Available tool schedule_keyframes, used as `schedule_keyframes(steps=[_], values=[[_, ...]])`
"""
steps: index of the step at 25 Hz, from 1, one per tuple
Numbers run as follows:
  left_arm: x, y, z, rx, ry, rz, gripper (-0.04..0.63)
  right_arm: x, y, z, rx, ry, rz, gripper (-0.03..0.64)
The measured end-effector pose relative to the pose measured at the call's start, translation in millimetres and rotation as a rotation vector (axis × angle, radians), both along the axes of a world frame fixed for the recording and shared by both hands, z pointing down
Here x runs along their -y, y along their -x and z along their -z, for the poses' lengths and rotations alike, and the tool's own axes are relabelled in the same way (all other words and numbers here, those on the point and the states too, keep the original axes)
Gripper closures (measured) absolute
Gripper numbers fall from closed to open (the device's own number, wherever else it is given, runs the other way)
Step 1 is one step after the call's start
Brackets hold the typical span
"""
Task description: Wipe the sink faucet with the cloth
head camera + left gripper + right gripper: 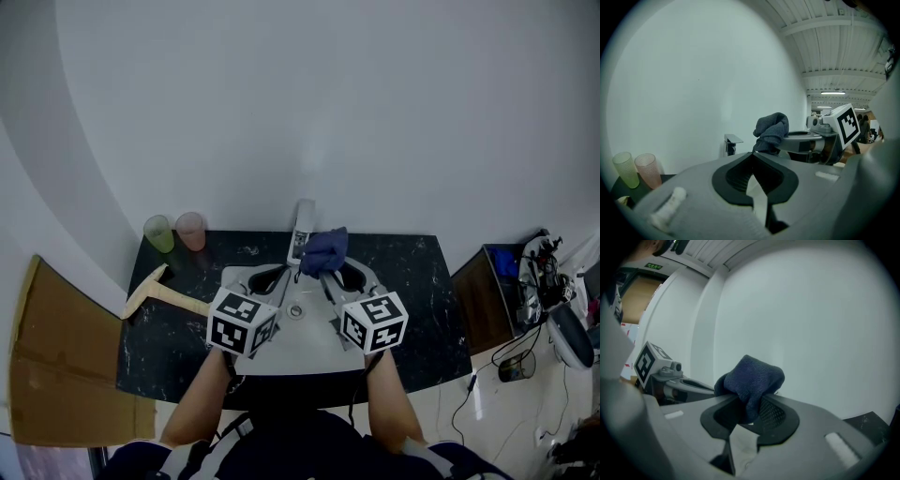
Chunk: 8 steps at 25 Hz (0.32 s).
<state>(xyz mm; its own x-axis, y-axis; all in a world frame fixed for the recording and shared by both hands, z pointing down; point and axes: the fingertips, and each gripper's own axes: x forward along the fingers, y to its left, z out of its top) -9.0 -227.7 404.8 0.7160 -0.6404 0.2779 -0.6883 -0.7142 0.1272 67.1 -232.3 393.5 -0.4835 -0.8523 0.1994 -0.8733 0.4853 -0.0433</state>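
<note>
A dark blue cloth (pixel 325 247) is bunched between the jaws of my right gripper (pixel 324 270), just right of the upright chrome faucet (pixel 304 231) at the back of the white sink (pixel 309 352). In the right gripper view the cloth (pixel 753 379) bulges up out of the closed pads of that gripper (pixel 749 403). My left gripper (pixel 284 271) hovers over the sink, left of the faucet, shut and holding nothing. From the left gripper view, the tips of the left gripper (pixel 752 154) meet, the faucet (pixel 732 143) stands beyond them, and the cloth (pixel 772 131) hangs to its right.
A green cup (pixel 158 233) and a pink cup (pixel 191 230) stand at the back left of the black counter (pixel 422 309). A wooden-handled tool (pixel 159 292) lies on its left side. Cardboard (pixel 56 375) leans at the far left; a cabinet (pixel 487 292) and cables stand on the right.
</note>
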Motion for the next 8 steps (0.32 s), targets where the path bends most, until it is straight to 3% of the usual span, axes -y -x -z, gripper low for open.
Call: schedule_keyframes(steps=[8], values=[[-2.1, 1.1, -2.6, 0.018, -0.004, 0.011, 0.594, -2.9, -0.2, 0.6, -0.007, -0.005, 0.002, 0.517]])
